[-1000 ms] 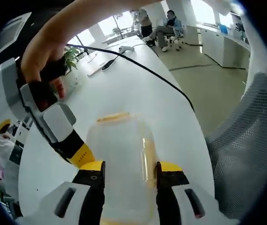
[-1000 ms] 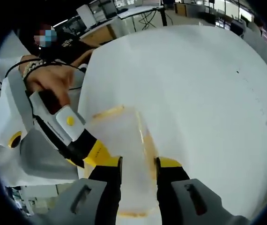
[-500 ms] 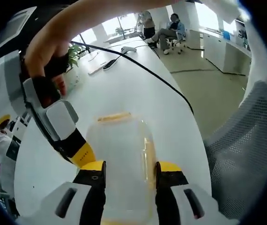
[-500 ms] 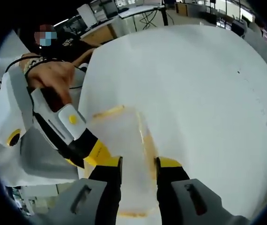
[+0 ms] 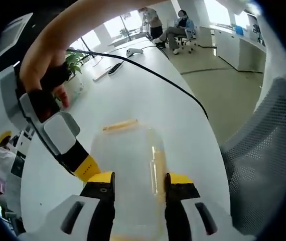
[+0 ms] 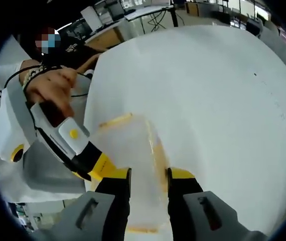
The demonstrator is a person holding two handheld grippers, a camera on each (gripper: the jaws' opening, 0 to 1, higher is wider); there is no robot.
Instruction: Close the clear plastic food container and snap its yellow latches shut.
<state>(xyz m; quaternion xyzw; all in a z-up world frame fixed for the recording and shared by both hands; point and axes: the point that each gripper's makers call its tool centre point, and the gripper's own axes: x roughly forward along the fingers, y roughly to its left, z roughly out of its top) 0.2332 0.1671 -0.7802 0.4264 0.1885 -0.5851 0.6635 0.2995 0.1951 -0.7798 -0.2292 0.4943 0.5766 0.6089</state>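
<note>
Left gripper view, container (image 5: 130, 165) betw. jaws, on white table (image 5: 133, 95)

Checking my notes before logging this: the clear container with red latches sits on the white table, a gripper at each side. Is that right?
Not quite: the latches are yellow, not red, as the left gripper view shows. The rest holds: the clear container sits on the white table, with the left gripper and the right gripper at its sides.

We see bright daylight pouring from blown-out windows (image 5: 108, 30) far off in the left gripper view. The glossy white table (image 6: 208, 100) glares, shadows stay faint, and fisheye bending smears the edges soft.
</note>
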